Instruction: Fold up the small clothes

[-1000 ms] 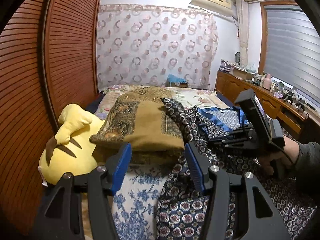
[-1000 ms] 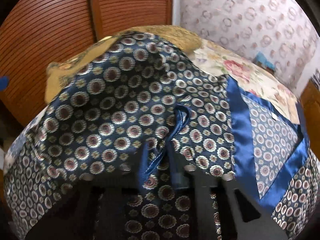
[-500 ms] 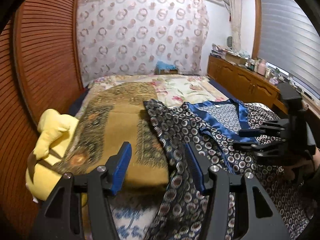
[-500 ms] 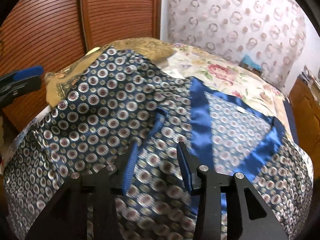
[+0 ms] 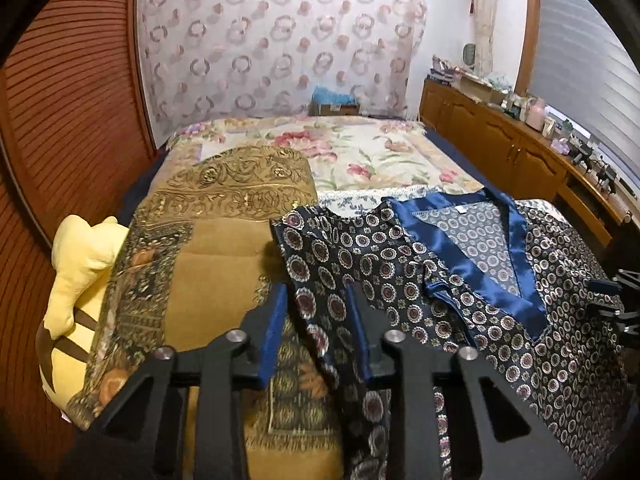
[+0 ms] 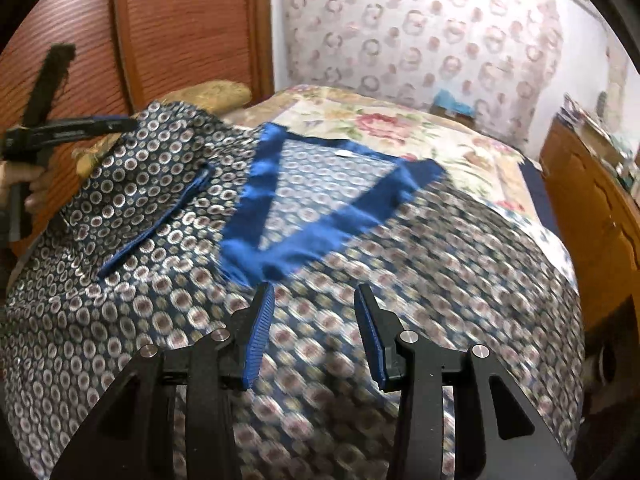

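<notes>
Between the left hand-held gripper [image 5: 316,328] fingers (closing) lies the shirt's [image 5: 460,288] edge.

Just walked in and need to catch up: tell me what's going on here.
A person with a gripper in each hand is working on a dark patterned top spread on the bed. The left gripper has just been closing, with the top's sleeve between its jaws; whether it is pinched yet is unclear. The right gripper has just opened and hangs over the top's front with nothing between its jaws. No fold is made yet.
</notes>
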A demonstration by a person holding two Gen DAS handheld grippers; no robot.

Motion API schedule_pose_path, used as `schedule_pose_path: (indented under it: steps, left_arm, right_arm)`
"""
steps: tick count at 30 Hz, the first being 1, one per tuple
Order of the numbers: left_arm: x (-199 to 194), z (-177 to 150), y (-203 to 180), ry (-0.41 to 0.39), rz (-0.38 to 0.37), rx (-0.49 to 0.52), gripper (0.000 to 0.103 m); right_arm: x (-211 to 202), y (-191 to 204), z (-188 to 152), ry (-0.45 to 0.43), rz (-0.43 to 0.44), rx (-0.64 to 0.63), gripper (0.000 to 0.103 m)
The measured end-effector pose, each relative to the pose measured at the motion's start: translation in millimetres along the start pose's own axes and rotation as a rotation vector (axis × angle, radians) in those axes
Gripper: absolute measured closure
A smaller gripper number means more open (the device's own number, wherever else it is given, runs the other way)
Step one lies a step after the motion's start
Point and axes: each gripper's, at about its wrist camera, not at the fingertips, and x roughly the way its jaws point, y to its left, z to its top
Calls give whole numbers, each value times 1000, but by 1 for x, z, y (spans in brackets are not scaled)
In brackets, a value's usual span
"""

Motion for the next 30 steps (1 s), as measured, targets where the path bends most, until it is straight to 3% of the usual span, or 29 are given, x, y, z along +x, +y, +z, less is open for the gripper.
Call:
schedule_pose_path:
  steps: [4, 11, 15, 21, 30]
  left_arm:
    - [7, 5, 1, 25, 5, 4, 103]
    - [-10, 22, 11, -65, 69, 10, 103]
    - [-10, 31, 20, -67, 77, 2, 103]
    - [-33, 20, 12, -130, 64, 30, 87]
    - [-65, -13, -25, -166, -54, 77, 57]
  right_arm:
    - [-17, -19, -13, -12, -24, 35, 61]
    - [-28, -34, -20, -40, -22, 79, 61]
    - [-40, -43, -25, -60, -21, 100, 61]
    - [-56, -55, -35, -84, -53, 126, 61]
    - [-86, -100, -65, -96, -160, 198, 56]
